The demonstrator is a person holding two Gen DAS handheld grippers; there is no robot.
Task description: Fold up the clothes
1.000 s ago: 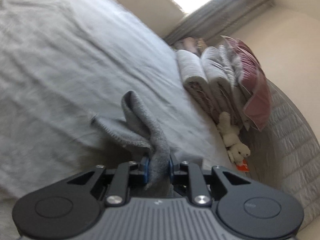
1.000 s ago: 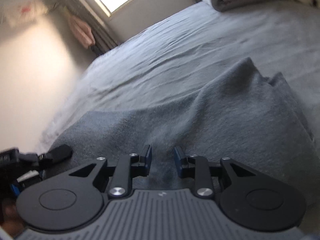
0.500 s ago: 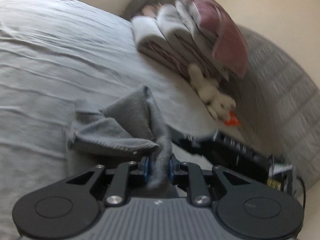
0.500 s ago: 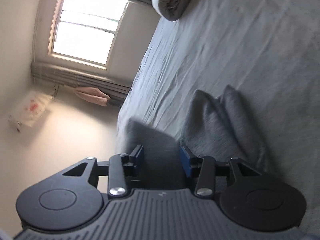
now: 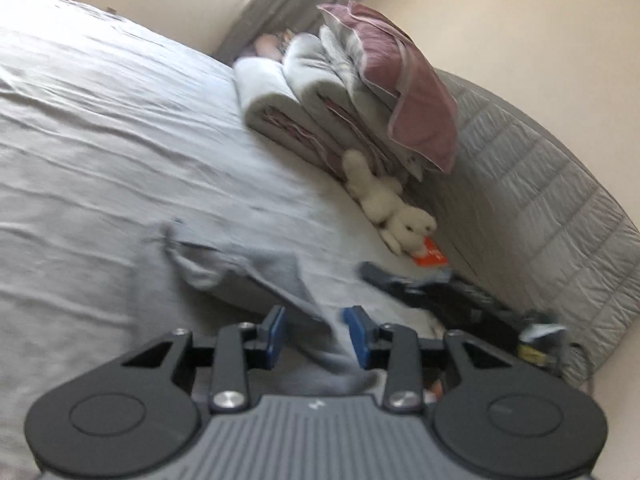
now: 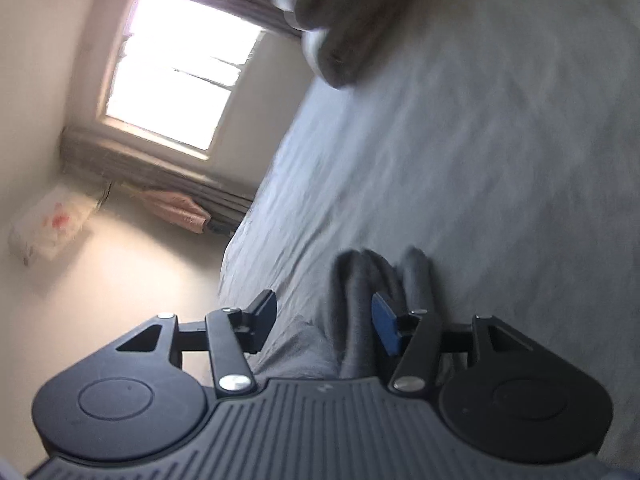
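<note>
The right gripper hangs over a grey-sheeted bed, the whole scene tilted sharply. Its blue-padded jaws are opening, with dark grey cloth bunched in folds between them; neither pad visibly presses it. Beyond, a bright window glows above grey curtains, with blurred folded bedding at the top.

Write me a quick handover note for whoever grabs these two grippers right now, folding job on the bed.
Left gripper: jaws opening, grey garment lies between the pads, no longer clamped.
Right gripper: jaws opening, garment folds between them, not pinched.
Garment lies bunched on the bed sheet, near the toy rabbit.
Done: one rough fold laid down.
Left: flatten, finish folding.
</note>
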